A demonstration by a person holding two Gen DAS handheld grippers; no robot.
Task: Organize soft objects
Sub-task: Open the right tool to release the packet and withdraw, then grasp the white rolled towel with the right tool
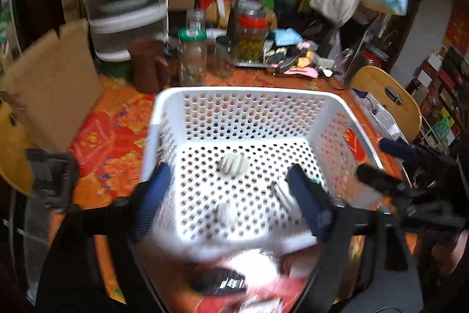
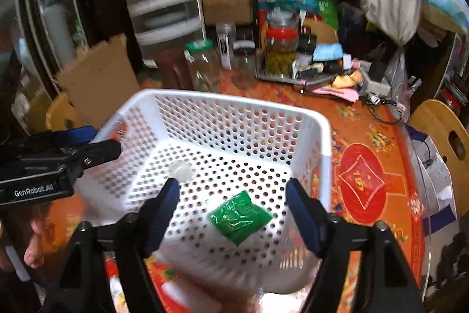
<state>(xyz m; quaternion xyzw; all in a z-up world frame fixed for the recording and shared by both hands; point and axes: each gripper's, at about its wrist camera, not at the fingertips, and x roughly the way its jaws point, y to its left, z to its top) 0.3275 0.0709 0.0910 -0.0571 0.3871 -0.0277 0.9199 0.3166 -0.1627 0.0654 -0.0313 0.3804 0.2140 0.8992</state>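
the green soft pouch point(image 2: 239, 216) is lying in the white basket point(image 2: 234, 101) on the desk point(image 2: 366, 143), collected there; the right hand-held gripper point(image 2: 233, 210) and left hand-held gripper point(image 1: 227, 192) are both hanging released above it.

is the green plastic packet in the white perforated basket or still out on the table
In. The green plastic packet lies flat on the holed floor of the white perforated basket, between the open right gripper fingers, which do not touch it.
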